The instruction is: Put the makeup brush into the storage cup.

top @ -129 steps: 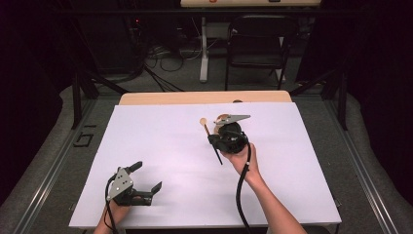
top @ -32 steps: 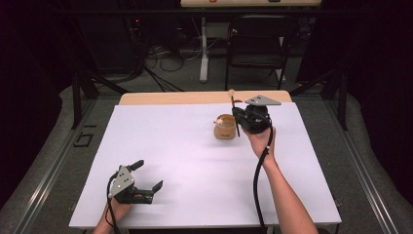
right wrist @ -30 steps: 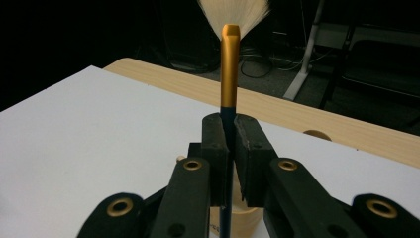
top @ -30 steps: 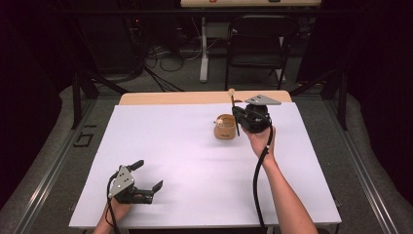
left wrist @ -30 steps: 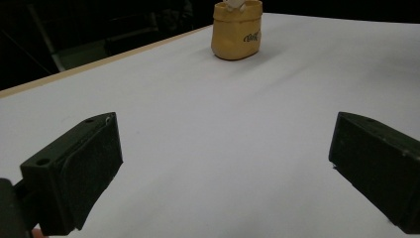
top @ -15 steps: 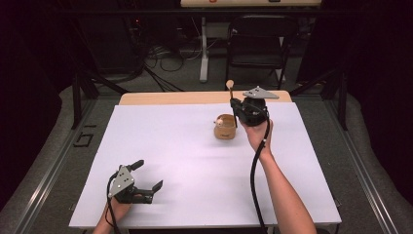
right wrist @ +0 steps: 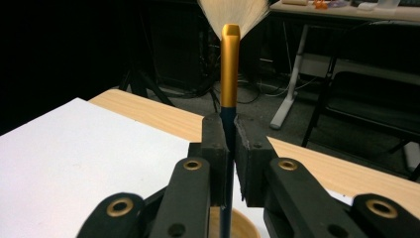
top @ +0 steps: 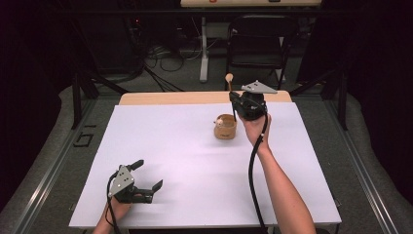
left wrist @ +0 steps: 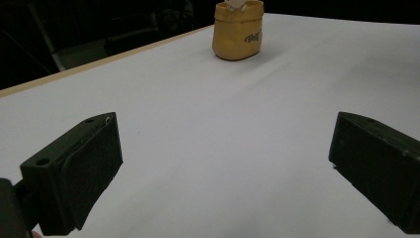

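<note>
My right gripper (top: pixel 235 100) is shut on a makeup brush (right wrist: pixel 230 69) with a dark handle, a gold ferrule and pale bristles. The brush stands upright, bristles up, and its tip (top: pixel 229 77) shows above the table's far edge. Its handle's lower end hangs over a small tan cup (top: pixel 226 126) on the white table cover (top: pixel 195 161); the cup's rim (right wrist: pixel 242 225) lies just below the jaws. My left gripper (top: pixel 146 183) rests open at the table's near left, nothing between its pads (left wrist: pixel 89 168). It faces the yellow-tan cup (left wrist: pixel 237 29) far ahead.
The wooden table edge (top: pixel 170 97) runs along the far side. Beyond it stand a black chair (top: pixel 258 44), desk legs and cables on the floor. Metal rails flank the table on both sides.
My right hand has lifted the brush a little and shifted it slightly left, closer over the cup. The left gripper has stayed in place.
</note>
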### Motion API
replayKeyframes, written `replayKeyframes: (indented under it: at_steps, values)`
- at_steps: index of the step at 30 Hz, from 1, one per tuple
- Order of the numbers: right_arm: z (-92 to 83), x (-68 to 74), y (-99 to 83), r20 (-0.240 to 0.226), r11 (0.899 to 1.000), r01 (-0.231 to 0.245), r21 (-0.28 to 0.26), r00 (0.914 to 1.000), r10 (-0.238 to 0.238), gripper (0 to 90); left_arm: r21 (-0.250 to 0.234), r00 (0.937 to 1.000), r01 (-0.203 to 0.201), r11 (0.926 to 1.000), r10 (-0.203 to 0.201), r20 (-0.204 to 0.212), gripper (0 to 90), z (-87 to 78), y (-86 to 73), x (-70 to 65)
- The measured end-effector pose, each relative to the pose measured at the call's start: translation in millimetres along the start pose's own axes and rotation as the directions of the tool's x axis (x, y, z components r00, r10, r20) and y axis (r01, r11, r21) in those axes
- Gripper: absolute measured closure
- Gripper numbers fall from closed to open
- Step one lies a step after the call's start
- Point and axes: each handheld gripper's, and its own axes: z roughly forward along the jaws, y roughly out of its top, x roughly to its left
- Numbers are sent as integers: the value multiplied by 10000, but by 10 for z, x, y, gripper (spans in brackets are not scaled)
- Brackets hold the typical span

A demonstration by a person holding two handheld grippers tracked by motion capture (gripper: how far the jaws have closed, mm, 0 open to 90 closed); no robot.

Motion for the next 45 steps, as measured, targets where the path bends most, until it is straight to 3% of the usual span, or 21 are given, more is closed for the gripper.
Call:
replayKeyframes:
  at_steps: [12,22,45]
  values:
    - [134,-31,38,399,9997,224,-39,9990,-222,839,-8,10000,-37,10000,37,51,0,-5,1,-7]
    - [270,14,60,310,9976,676,-125,9973,-672,840,7,10000,-11,10000,11,86,0,2,-1,-9]
    - [538,30,-86,-89,9954,732,624,9973,-728,840,54,9998,-68,10000,67,187,0,0,-2,-12]
